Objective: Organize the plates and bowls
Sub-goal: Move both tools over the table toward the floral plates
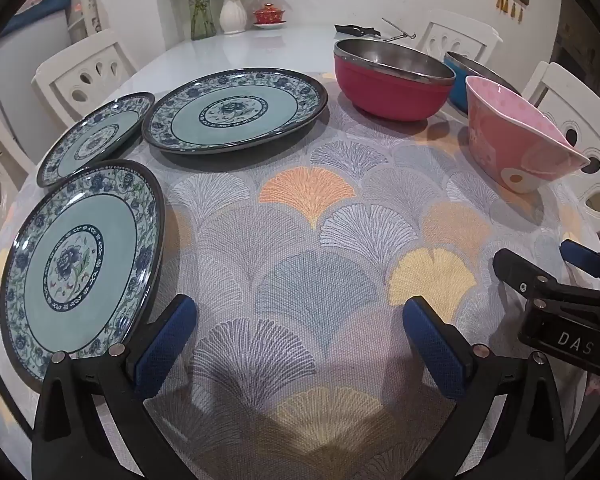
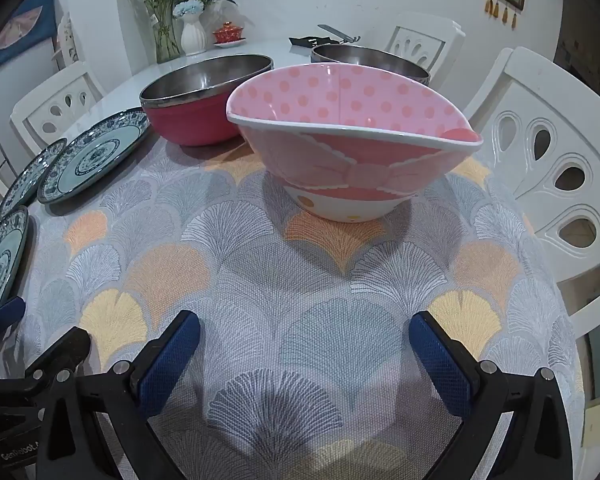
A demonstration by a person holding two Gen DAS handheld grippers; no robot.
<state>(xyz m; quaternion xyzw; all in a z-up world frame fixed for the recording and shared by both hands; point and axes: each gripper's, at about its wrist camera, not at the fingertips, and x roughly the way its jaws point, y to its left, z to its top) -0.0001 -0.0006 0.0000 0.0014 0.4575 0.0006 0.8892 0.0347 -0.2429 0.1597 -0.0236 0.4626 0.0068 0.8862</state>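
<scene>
I am holding both grippers above a round table [image 1: 228, 52] that is wearing a grey cloth with fan-shaped leaves in orange, yellow and blue [image 1: 312, 240].

At the far left, three round teal plates with blue flower borders are lying on this cloth. The nearest plate [image 1: 80, 268] is resting just beside the left finger of my left gripper [image 1: 300, 344], the small plate [image 1: 96, 136] is sitting behind it, and the large plate [image 1: 236, 110] is lying more to the middle, its rim looking to overlap the small one's edge.

My left gripper is standing with its blue pads wide apart, and only bare cloth is showing between them.

Going right, the red bowl with a steel inside [image 1: 392, 80] is standing behind the plates, and the blue bowl with a steel inside [image 1: 460, 80] is sitting close behind it (I cannot tell if they are touching). The pink dotted bowl with a bow picture and a white base [image 2: 352, 152] is standing upright in front of these two, straight ahead of my right gripper [image 2: 304, 356].

My right gripper is also spreading its pads fully, gripping nothing, well apart from the pink bowl.
</scene>
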